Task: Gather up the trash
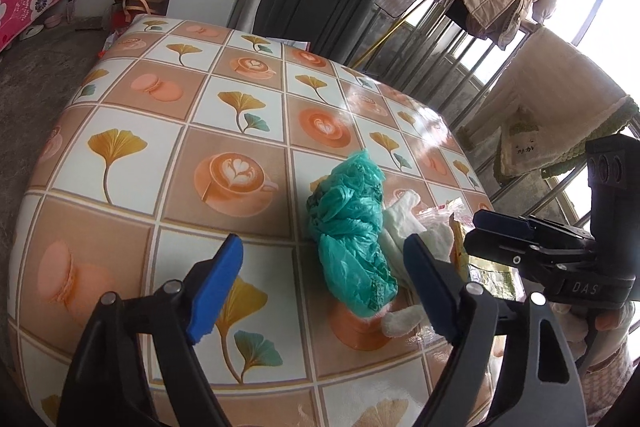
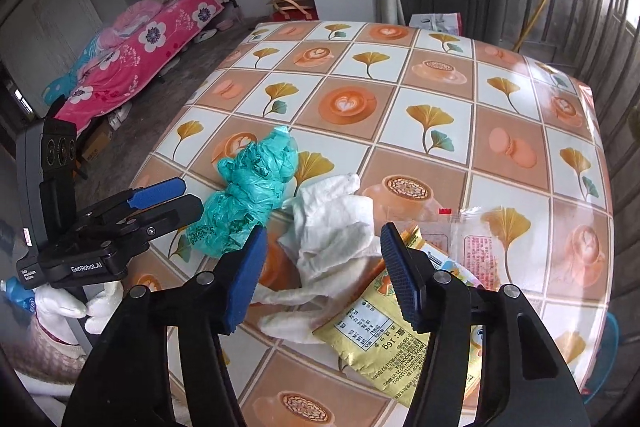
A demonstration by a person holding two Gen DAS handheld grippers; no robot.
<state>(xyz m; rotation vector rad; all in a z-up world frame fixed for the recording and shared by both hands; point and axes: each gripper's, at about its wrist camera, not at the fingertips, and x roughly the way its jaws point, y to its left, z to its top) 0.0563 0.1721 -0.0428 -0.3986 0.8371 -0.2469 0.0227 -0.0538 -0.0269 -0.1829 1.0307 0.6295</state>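
Closing in on the crumpled white paper tissue, lying on the tiled-pattern surface between the crumpled green plastic bag and the yellow snack wrapper. Right tongs apart, straddling the tissue, nothing clamped; left tongs apart beside the bag. Next: lowering further, then squeezing.

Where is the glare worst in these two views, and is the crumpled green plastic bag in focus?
Left wrist view: blown-out window at upper right, white sheen on the glossy patterned tablecloth; crumpled green plastic bag sharp. Right wrist view: reflection washes out the tablecloth's far right corner; the bag is sharp; fisheye bends the table edges.
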